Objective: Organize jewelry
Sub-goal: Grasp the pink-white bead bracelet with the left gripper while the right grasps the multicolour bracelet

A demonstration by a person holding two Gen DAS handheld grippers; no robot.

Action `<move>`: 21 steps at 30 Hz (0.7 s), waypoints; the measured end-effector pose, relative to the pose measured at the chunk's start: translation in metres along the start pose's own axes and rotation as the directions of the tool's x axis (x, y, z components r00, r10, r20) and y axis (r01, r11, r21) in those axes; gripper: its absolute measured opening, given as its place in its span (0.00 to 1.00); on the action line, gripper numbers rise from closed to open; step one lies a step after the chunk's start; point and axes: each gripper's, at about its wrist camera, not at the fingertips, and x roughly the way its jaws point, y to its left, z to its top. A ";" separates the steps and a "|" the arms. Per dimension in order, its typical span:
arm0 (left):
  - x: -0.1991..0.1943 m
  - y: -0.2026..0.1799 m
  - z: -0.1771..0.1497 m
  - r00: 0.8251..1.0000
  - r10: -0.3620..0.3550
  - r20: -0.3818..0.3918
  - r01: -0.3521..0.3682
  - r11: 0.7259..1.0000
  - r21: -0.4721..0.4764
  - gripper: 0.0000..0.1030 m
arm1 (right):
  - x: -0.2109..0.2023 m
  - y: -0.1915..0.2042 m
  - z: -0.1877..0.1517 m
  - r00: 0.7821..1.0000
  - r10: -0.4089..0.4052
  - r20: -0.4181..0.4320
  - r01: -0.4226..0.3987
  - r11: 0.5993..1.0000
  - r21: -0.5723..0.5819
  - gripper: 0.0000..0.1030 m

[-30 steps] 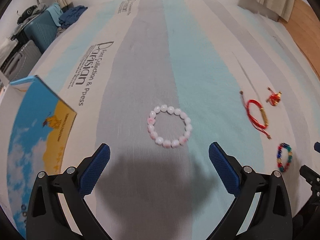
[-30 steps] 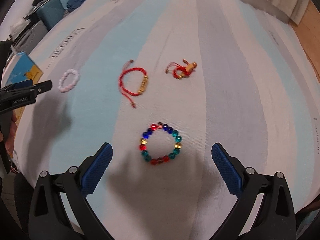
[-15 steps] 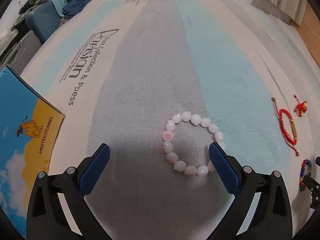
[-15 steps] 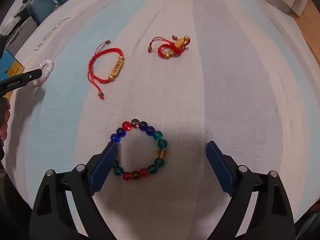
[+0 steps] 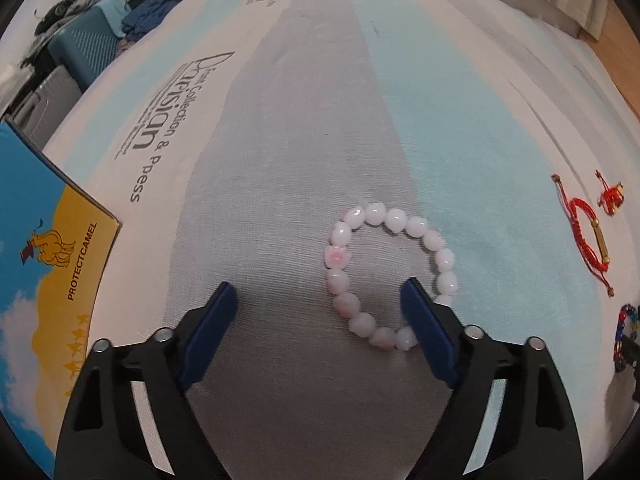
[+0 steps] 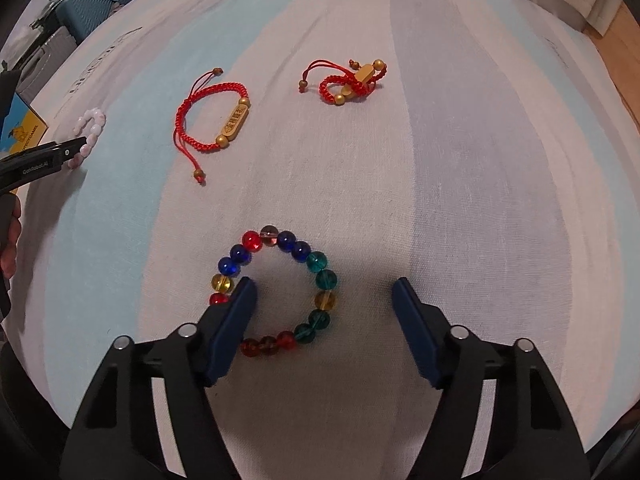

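Pale pink and white stone beads make up the round bracelet [image 5: 390, 280] I'm working on with my left gripper [image 5: 320, 312], and multicoloured glass beads make up the ring-shaped bracelet [image 6: 276, 290] under my right gripper [image 6: 324, 312]. Both sets of jaws are spread wide and hold nothing.

To do these pickups well, I judge each gripper should trap one side of its bead loop between the pads, not straddle the whole ring, then close gently so the round beads don't squirt out across the striped fabric sheet [image 5: 320, 100].

On the left, the pink bracelet lies ahead and toward my right finger [image 5: 424, 332], whose tip sits inside the loop, hiding its near right beads; the loop's left side falls between the pads. On the right, my left finger [image 6: 232, 328] covers the near left arc of the glass bracelet, with the tip apparently inside the ring, though I can't be sure it touches.

Further ahead of the right gripper lie a red braided cord bracelet with a gold bar [image 6: 214, 126] and a bunched red cord bracelet with gold beads [image 6: 348, 82], well apart from both.
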 end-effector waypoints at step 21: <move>-0.014 -0.022 -0.009 0.999 -0.029 -0.033 0.032 0.994 0.100 0.11 | -0.019 0.006 -0.013 0.998 -0.065 0.011 0.066 0.997 -0.040 0.09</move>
